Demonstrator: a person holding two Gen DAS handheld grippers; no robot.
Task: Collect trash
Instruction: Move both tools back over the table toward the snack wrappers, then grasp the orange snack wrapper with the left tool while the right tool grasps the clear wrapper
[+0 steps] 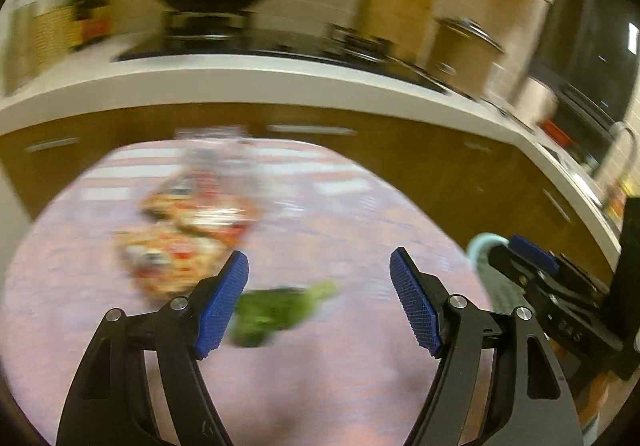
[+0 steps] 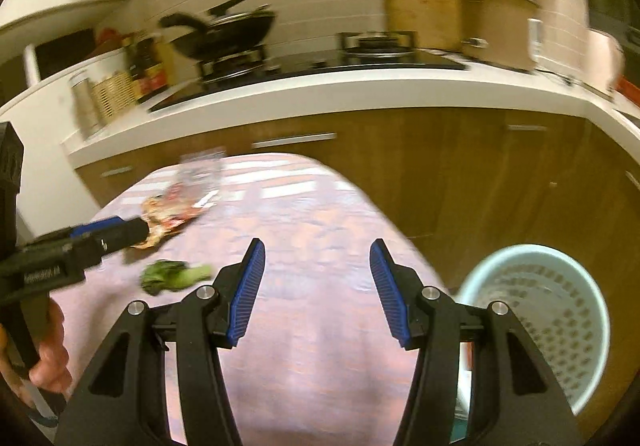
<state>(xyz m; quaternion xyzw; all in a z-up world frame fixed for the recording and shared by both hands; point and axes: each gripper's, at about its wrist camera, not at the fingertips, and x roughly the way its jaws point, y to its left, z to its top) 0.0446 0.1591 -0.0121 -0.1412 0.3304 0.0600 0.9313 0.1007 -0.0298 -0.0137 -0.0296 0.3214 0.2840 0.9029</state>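
Observation:
A pink cloth covers a round table (image 1: 340,386), also in the right wrist view (image 2: 320,366). On it lie a green vegetable scrap (image 1: 276,310) (image 2: 172,276), a colourful snack wrapper (image 1: 188,238) (image 2: 168,216) and a clear plastic piece (image 1: 216,158) (image 2: 200,172) behind it. My left gripper (image 1: 318,302) is open and empty above the table, the scrap just past its left pad. It shows from the side in the right wrist view (image 2: 120,232). My right gripper (image 2: 316,292) is open and empty over the table's right part.
A pale green perforated waste basket (image 2: 536,322) stands on the floor right of the table, its rim at the right in the left wrist view (image 1: 484,246). Behind runs a white kitchen counter (image 2: 360,94) with a wok (image 2: 228,32), stove, pot and wooden cabinets below.

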